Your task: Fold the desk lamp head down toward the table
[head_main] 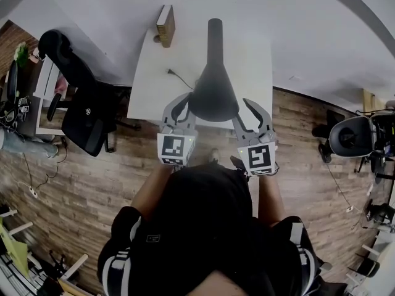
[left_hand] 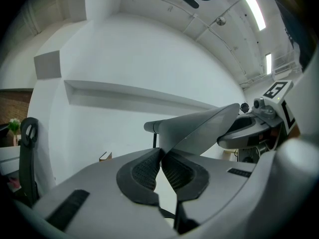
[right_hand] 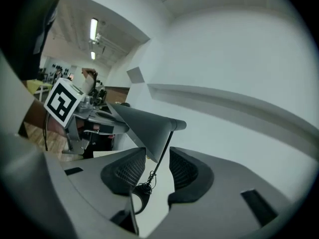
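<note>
Lamp head [head_main: 213,91], long axis running away, wide mouth nearest (neck farthest)

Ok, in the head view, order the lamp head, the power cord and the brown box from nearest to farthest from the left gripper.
1. Lamp head: its rim is clamped in the left gripper, just to the gripper's right.
2. Power cord: on the white table, just beyond the gripper.
3. Brown box: at the table's far edge, highest in the picture.
</note>
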A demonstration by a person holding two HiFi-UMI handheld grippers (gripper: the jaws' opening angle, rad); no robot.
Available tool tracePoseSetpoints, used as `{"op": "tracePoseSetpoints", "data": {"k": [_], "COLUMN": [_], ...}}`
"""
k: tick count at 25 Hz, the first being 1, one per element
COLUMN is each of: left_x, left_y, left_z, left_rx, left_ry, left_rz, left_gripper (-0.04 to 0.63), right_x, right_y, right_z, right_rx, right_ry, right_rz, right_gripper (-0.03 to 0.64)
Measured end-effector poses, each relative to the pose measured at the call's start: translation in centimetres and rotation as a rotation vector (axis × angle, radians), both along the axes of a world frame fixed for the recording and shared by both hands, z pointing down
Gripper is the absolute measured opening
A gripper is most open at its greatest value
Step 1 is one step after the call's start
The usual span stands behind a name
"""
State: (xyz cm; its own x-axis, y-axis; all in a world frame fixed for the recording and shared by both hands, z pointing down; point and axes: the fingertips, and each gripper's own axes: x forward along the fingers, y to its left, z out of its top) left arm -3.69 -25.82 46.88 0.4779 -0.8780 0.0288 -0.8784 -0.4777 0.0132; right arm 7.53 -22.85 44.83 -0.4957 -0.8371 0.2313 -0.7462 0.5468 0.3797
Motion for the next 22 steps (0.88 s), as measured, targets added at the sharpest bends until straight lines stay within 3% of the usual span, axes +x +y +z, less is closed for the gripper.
{"op": "tracePoseSetpoints", "data": {"k": [7, 12, 18, 22], "left_x": [0.0, 0.0, 0.2, 0.0], "left_y": [0.2, 0.1, 0.4, 1.0], "left_z": [0.1, 0.1, 0.0, -0.4], "left_rx": [0.001, 0.001, 0.004, 0.048], "left_ry": [-0.005, -0.011, -0.011, -0.038], "left_rz": [0.004, 0.004, 0.015, 0.048], "left_gripper": [0.034, 0.034, 0.034, 0.035], "right_x": [-2.0, -2.7, -2.6, -2.6], "right_y": [1.3, 1.1, 1.4, 1.3], "right_z": [-1.7, -2.1, -2.2, -2.2], "right_rx": [0.081, 0.117, 0.127, 0.128], "right_ry": [0.207, 0.219, 0.23, 0.23], "right_rz": [-0.078, -0.08, -0.078, -0.076], "right_gripper": [0.163, 0.106, 0.097, 0.094]}}
